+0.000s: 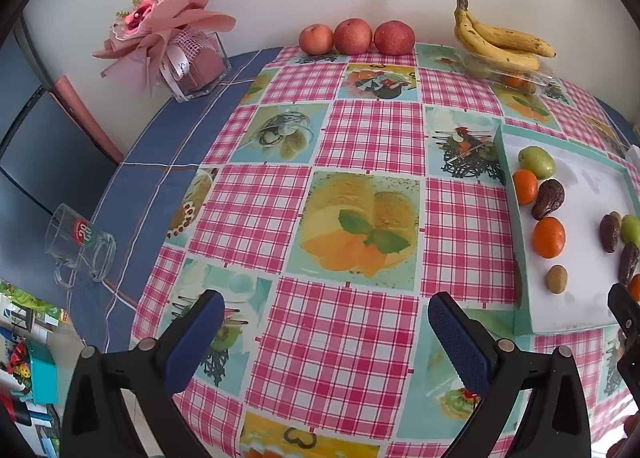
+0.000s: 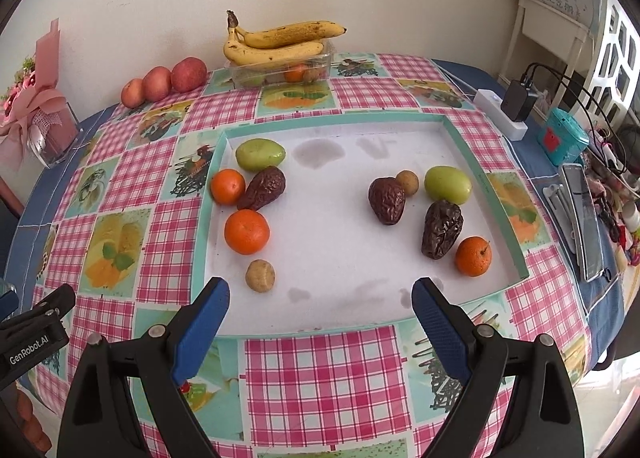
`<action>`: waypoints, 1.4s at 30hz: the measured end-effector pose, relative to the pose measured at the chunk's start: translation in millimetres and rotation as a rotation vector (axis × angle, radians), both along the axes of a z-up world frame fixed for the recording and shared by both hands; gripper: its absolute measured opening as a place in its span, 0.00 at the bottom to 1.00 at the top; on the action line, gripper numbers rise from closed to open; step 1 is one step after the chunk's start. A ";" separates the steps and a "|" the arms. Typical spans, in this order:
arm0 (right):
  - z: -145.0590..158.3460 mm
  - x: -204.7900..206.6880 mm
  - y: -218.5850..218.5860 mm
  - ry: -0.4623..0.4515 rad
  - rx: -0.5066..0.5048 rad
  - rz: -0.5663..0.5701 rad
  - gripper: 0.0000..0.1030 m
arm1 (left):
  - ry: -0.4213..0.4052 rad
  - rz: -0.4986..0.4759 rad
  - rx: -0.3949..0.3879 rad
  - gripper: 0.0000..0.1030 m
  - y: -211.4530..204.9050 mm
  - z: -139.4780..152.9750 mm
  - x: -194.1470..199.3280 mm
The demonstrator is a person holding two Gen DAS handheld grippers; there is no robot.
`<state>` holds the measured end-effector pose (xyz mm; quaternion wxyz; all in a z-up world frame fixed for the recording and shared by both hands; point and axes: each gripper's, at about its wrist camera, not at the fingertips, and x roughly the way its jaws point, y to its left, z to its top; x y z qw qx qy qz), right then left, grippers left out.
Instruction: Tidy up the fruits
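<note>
while the left claw hangs released over bare counter, the tray lies off to its right. in the right view, the right claw gapes empty at the tray's near rim; best drop squarely over one fruit, perhaps the tan ball nearest that rim.

The left gripper is held wide open, nothing caught between its blue-padded fingers, and it is poised above the tabletop, angled forward and down. The right gripper is likewise spread apart and empty, its blue pads raised over the near edge of the tray. In the right wrist view, the left gripper's black body is seen at the lower left, just beside the right one. No hand is visible.
</note>
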<state>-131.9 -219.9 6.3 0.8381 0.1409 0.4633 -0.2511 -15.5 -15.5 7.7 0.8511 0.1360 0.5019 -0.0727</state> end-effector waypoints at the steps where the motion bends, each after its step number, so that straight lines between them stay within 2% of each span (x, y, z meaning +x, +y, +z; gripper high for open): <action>1: 0.6 -0.2 0.3 -0.001 -0.003 -0.001 0.90 | 0.002 0.000 0.000 1.00 -0.2 -0.4 0.2; 42: 1.1 1.0 1.8 -0.001 -0.005 -0.002 0.90 | 0.027 0.009 -0.018 1.00 1.3 -1.1 3.1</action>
